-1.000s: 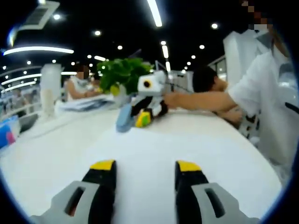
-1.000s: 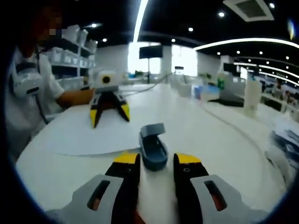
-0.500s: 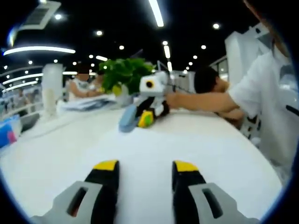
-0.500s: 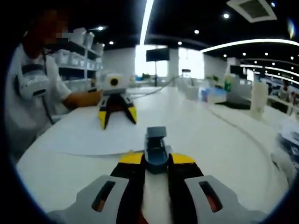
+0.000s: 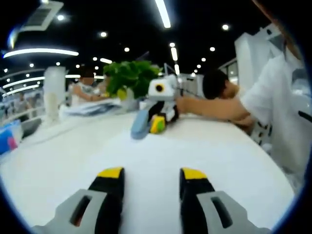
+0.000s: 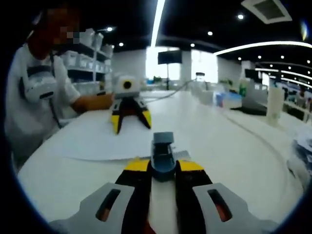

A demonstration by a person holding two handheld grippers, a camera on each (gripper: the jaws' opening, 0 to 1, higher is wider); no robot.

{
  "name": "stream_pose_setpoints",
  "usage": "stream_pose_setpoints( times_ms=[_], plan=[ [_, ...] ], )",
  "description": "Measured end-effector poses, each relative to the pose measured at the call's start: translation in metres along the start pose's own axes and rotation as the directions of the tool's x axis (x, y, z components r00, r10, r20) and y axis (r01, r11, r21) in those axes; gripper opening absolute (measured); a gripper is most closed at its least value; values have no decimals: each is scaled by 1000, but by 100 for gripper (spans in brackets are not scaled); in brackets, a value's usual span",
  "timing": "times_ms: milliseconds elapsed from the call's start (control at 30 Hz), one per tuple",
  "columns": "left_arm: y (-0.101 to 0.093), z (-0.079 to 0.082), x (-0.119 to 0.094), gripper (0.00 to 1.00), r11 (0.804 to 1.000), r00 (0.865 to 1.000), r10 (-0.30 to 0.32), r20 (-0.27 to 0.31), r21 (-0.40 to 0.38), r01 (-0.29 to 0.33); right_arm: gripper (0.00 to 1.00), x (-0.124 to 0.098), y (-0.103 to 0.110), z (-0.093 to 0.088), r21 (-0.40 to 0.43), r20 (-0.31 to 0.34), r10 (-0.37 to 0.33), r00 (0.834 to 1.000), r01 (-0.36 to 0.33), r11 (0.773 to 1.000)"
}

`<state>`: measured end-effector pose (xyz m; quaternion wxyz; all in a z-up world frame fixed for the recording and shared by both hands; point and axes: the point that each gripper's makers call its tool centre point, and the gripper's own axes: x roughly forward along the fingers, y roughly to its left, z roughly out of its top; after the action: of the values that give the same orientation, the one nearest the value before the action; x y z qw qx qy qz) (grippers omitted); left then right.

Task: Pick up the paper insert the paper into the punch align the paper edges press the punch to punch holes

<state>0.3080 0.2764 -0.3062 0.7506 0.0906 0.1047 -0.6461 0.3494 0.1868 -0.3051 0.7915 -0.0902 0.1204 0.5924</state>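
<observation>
So in my right gripper view, my right gripper (image 6: 163,168) has its jaws pinched in on the blue punch (image 6: 162,155), which sits right between the yellow tips and pokes out forward past them. The punch is level-ish, its upper lever part pointing away from me. Just ahead and to the left of that claw lies the paper (image 6: 105,140), flat on the white table (image 6: 229,146), its near edge running right up by the punch; I can't tell whether the edge is actually in the slot or just beside it.

Further out along the same view, my left gripper (image 6: 129,119) stands on the far part of the paper, tips down and splayed, with my hand (image 6: 100,102) and forearm reaching in to it from the left.

From my left gripper view, the left gripper (image 5: 152,174) is spread wide, nothing between the jaws, hanging low over the paper (image 5: 161,161), which covers most of what's under and ahead of it. Straight ahead, well apart from those tips, is the right gripper (image 5: 163,117) with the punch (image 5: 140,125) tilted up in its grip, my arm (image 5: 214,107) coming in from the right. Behind it there's a leafy green plant (image 5: 127,78).
</observation>
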Motion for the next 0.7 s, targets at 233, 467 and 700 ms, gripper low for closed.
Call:
stream_pose_setpoints(
  times_ms=[233,467,700],
  plan=[
    [8,-1,-1,46,1000,1000,-1,0,-2,1,23,-2,3,0,-8,14,11,1000,-10,1000],
    [20,-2,-5,46,1000,1000,0,0,-3,0,22,-2,4,1,-25,14,19,1000,-18,1000],
    [31,-3,-6,46,1000,1000,-1,0,-2,1,23,-1,8,1,-24,17,26,1000,-25,999]
  ],
)
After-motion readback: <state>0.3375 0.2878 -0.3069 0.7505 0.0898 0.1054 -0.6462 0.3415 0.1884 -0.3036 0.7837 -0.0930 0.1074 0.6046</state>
